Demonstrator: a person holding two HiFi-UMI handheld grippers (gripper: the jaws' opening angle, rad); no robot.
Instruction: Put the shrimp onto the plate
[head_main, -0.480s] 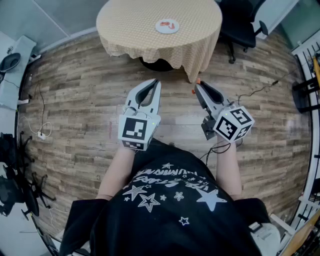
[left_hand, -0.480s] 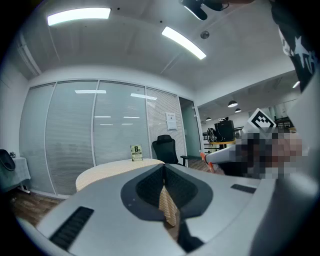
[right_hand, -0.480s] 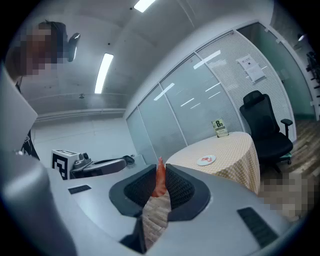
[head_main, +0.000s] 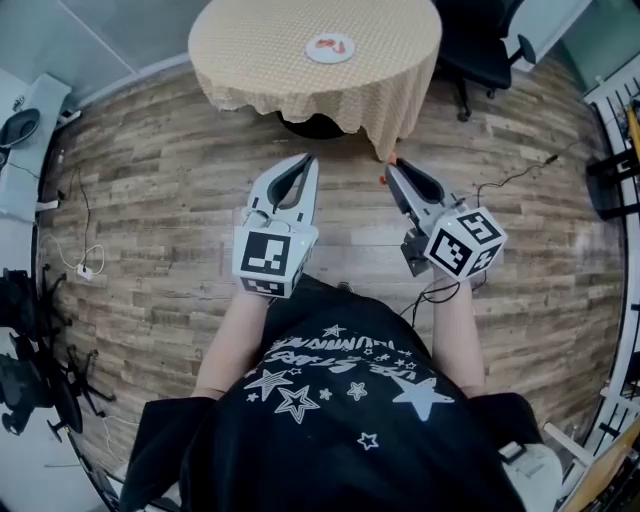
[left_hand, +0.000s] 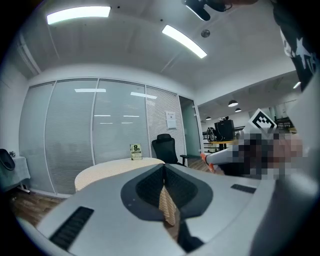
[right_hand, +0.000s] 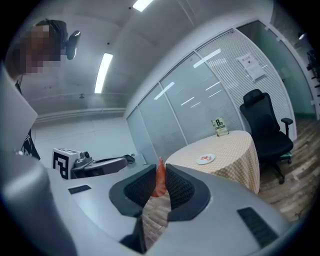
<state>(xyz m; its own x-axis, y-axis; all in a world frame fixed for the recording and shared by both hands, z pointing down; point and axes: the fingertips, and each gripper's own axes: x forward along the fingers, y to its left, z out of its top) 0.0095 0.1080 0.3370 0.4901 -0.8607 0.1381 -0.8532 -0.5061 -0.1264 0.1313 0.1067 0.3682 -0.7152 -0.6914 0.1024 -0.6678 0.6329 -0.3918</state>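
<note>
Between the jaws of the right gripper (right_hand: 160, 167) sits the shrimp (right_hand: 160, 181), pinched upright with its thin end poking out past the tips. The jaws are clamped on it around mid body, and the head view shows a dot of orange at that gripper's tip too. The left gripper (left_hand: 163, 169) has its jaws together on nothing and is just held out to the left of the right one, a little apart.

The plate (head_main: 314, 50) is way off on the far table (head_main: 250, 40), well apart from both grippers. It's already got something orange on it, looks like another shrimp or two. So I'd say the whole carry is yet to do.

Handling-wise, my guess is it weighs next to nothing, so load isn't the issue. It looks smooth, maybe rubbery or plastic, and it's curved and tapered. That kind of shape likes to twist or squirt out of the pads if the squeeze is off centre. The thick middle looks like the right spot to hold; the tail end is too skinny. I'd keep the hold firm but not crushing. I'd also let go low over a bare patch of the plate, since it looks shallow and a light thing like this could bounce or slide off.
</note>
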